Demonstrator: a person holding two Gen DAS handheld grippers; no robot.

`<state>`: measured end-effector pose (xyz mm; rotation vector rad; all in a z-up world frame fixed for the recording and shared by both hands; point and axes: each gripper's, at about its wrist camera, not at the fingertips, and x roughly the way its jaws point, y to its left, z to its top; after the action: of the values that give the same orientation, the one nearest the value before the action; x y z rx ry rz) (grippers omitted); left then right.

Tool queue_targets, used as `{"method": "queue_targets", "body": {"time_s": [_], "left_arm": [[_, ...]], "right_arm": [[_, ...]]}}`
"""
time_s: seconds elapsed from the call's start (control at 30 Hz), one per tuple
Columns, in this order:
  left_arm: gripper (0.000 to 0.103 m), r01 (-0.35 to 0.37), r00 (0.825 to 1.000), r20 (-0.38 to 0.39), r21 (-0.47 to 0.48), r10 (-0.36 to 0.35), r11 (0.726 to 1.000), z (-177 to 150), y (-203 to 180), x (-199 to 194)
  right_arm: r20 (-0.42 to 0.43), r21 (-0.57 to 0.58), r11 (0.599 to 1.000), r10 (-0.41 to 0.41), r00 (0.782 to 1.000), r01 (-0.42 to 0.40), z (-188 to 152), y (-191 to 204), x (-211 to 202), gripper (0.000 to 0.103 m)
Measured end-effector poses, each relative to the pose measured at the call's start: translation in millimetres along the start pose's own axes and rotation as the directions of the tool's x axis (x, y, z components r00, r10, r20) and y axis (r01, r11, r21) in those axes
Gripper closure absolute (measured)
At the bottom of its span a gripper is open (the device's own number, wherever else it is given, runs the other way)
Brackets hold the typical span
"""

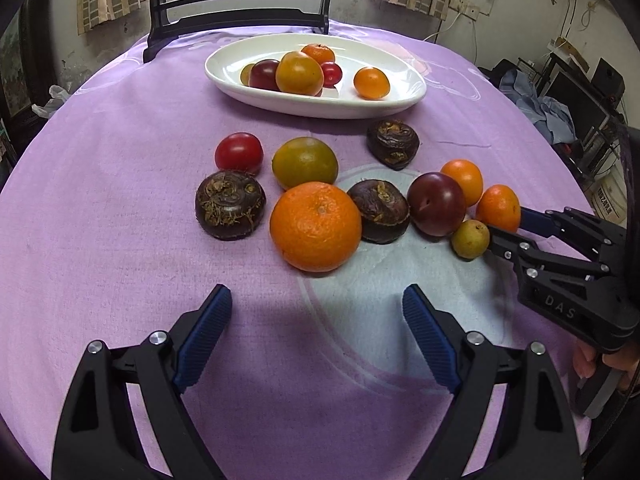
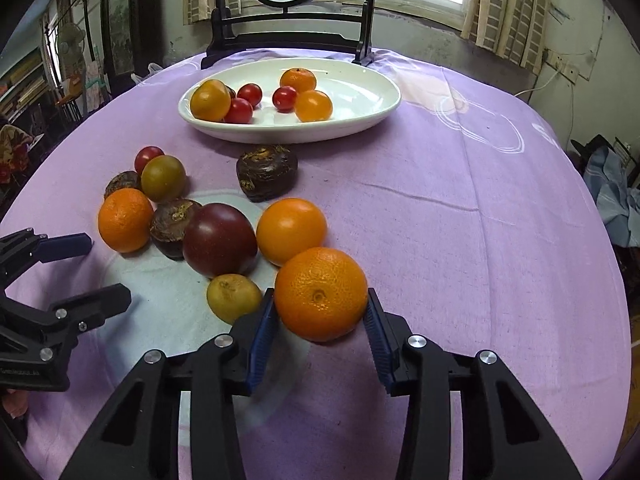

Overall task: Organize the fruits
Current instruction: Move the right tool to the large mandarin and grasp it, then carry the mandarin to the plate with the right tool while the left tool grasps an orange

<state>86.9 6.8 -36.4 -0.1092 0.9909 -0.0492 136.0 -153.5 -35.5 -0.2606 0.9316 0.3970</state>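
Note:
A white oval dish [image 1: 404,96] [image 2: 372,100] at the back of the table holds several small fruits. Loose fruit lies in front of it: a big orange [image 1: 315,227], a greenish orange [image 1: 305,162], a red tomato [image 1: 239,153], a dark plum [image 1: 437,203] [image 2: 220,240], brown water chestnuts [image 1: 230,204], a small yellow-green fruit [image 1: 470,239] [image 2: 234,297]. My left gripper [image 1: 316,312] is open and empty, just short of the big orange. My right gripper [image 2: 320,312] is shut on a small orange [image 2: 321,293] [image 1: 498,208] that rests on the cloth.
A purple cloth [image 1: 120,260] covers the round table. A dark wooden screen stand [image 2: 288,36] stands behind the dish. Clutter and cables lie beyond the table's right edge [image 1: 560,112].

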Motion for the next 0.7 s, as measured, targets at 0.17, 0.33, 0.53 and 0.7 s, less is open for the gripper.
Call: {"method": "queue_targets", "body": {"time_s": [0.17,0.33,0.53,0.7], "left_arm": [[0.018,-0.033,0.999,-0.007,-0.022,0.032,0.999,7,-1,4],[0.027,-0.087,0.996,0.0,-0.019,0.087,0.996,14,-6,9],[0.041,-0.148,0.989,-0.004,-0.019,0.148,0.989,26,-10,17],[0.059,-0.169,0.986,0.024,0.042,0.168,0.985,27,-17,16]], "right_arm": [[0.017,0.037,0.998,0.046,0.999,-0.046,-7,-7,-8,0.059],[0.022,0.049,0.996,0.077,0.997,-0.078,-13,-10,-10,0.059],[0.039,0.03,0.996,0.084,0.996,-0.085,-14,-6,-16,0.059],[0.067,0.02,0.996,0.081,0.994,-0.083,-15,-5,-25,0.059]]}}
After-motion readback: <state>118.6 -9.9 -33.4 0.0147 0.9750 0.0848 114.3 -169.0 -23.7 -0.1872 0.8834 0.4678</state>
